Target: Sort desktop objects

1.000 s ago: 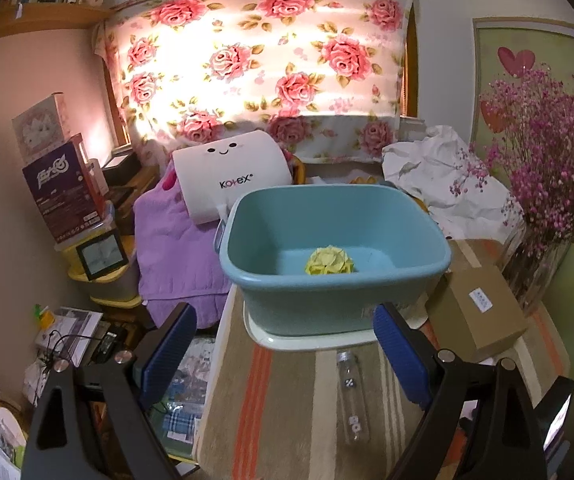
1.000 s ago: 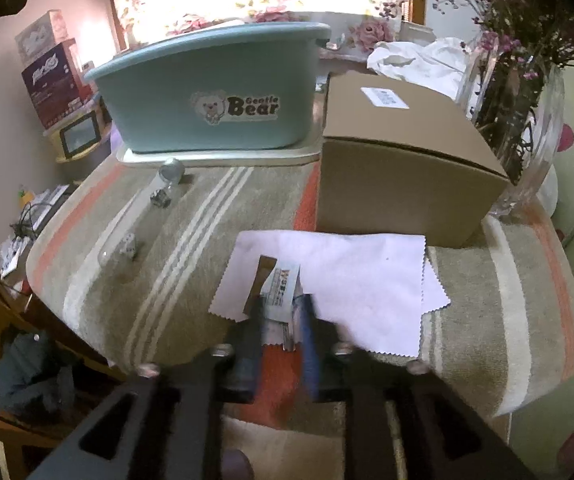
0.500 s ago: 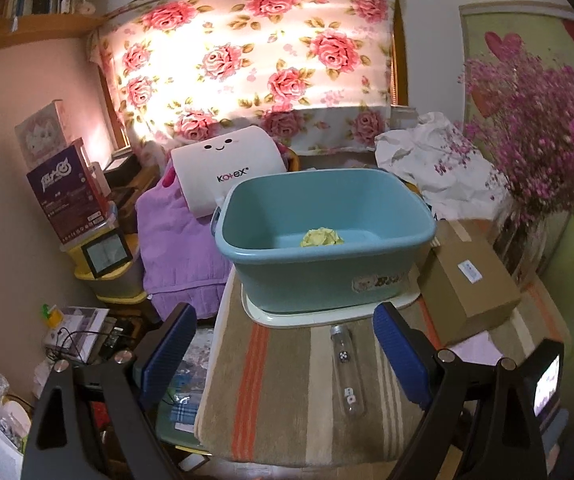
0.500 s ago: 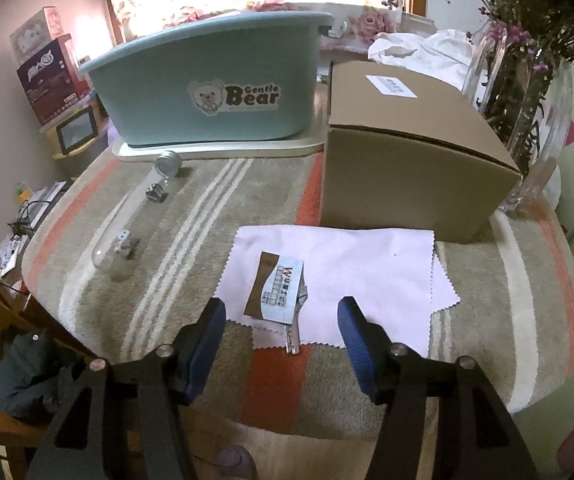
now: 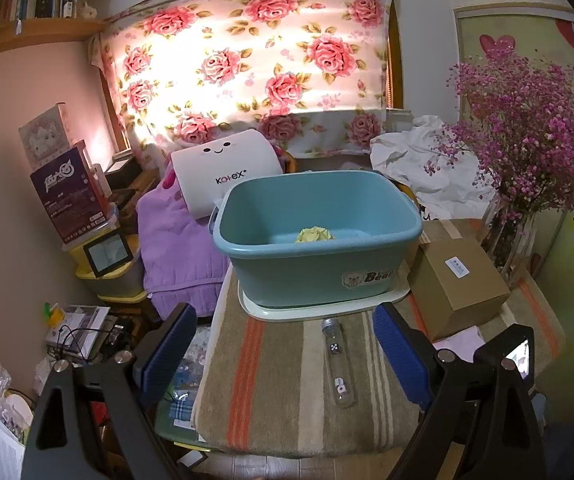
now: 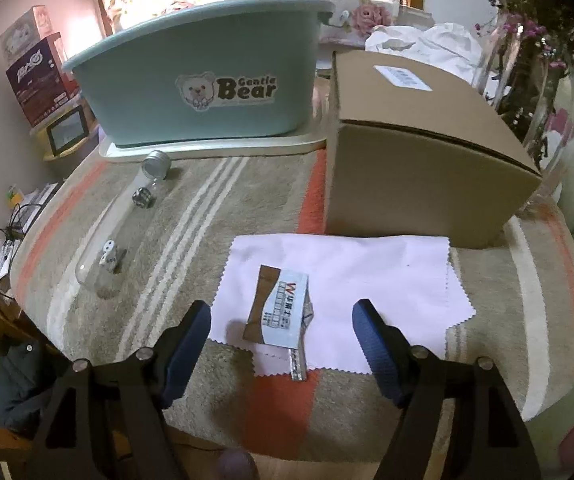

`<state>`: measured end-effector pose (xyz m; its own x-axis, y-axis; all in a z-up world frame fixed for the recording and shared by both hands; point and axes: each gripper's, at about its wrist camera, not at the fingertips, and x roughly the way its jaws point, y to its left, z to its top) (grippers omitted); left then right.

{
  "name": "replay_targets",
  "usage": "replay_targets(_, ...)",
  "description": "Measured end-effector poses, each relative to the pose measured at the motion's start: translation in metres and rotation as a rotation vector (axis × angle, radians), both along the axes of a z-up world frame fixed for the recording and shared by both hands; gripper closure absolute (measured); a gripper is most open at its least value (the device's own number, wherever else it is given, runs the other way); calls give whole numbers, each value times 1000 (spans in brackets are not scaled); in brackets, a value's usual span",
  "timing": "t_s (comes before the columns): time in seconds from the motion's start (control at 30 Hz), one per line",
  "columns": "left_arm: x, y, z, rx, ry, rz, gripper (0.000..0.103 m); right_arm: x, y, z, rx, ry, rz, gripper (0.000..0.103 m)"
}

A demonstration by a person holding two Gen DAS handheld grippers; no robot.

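Observation:
A teal basin (image 5: 319, 240) stands on a cream tray at the table's far side, with a yellow crumpled thing (image 5: 314, 235) inside; the basin also shows in the right wrist view (image 6: 207, 92). A clear tube with dice (image 5: 338, 360) lies on the striped cloth in front of it, and shows in the right wrist view (image 6: 121, 224). A small printed packet (image 6: 281, 310) with a metal strip under it lies on a white cloth (image 6: 343, 292). My right gripper (image 6: 281, 344) is open and empty just before the packet. My left gripper (image 5: 283, 344) is open and empty, high above the table's near edge.
A brown cardboard box (image 6: 419, 152) stands right of the basin, behind the white cloth. A glass vase of pink flowers (image 5: 527, 168) stands at the far right. Left of the table lie a purple blanket (image 5: 175, 248), boxes and floor clutter.
My right gripper has opened, let go of the packet and drawn back a little. My left gripper has pulled back and up, away from the basin.

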<state>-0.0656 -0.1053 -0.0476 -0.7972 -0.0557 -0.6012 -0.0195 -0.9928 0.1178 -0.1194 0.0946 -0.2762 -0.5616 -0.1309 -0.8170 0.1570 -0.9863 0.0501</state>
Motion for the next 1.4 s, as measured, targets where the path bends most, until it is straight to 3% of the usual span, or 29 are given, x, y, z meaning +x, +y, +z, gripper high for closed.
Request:
replay_targets(0.27, 7, -3, -10, -1, -21, 10, 11, -4, -6, -8, 25, -15, 18, 43)
replay_targets(0.43, 9, 0, -23, -20, -43, 15, 11, -7, -6, -13, 29, -24, 21, 48)
replay_targets(0.77, 6, 6, -45, -9, -89, 18, 11, -8, -3, -14, 37, -20, 26, 71)
replay_targets(1.4, -5, 8, -60, 1, -124, 22, 11, -4, 8, -7, -18, 10, 27, 74)
